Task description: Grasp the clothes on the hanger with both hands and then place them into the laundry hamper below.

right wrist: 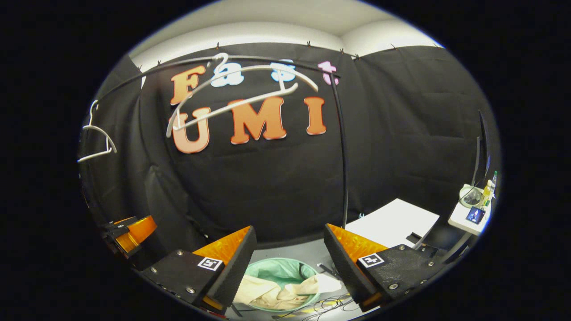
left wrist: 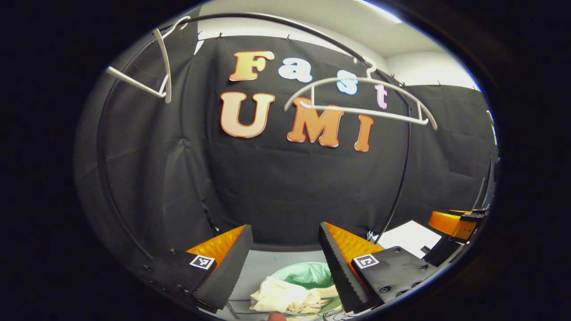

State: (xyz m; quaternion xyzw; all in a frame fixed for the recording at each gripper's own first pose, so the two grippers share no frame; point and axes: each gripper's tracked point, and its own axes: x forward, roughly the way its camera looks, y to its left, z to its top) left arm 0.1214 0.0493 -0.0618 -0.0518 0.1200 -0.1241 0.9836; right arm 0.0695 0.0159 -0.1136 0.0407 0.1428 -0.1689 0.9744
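Already the cream clothes (right wrist: 276, 292) lie in the green laundry hamper (right wrist: 285, 269) on the floor, so the worry now is less a drop than a spill: part of the cloth drapes over the hamper's rim on the side toward the white table (right wrist: 395, 223), and my judgement is that a dragging finger or a nudge to the light hamper could pull that fold out or tip the hamper. Loose cables (right wrist: 321, 305) lie on the floor just beside the hamper and could snag a low pass. Above the hamper, the white hanger (right wrist: 232, 100) hangs bare and tilted on the black rail (right wrist: 267, 60), with a second hanger (right wrist: 96, 142) farther along, away from the table. The right gripper (right wrist: 290, 263) has its fingers spread wide with nothing between them; the clothes sit below and beyond the tips, not touching. The left gripper (left wrist: 285, 263) is likewise spread and empty, the hamper and cloth seen through its gap, well beneath the fingers.
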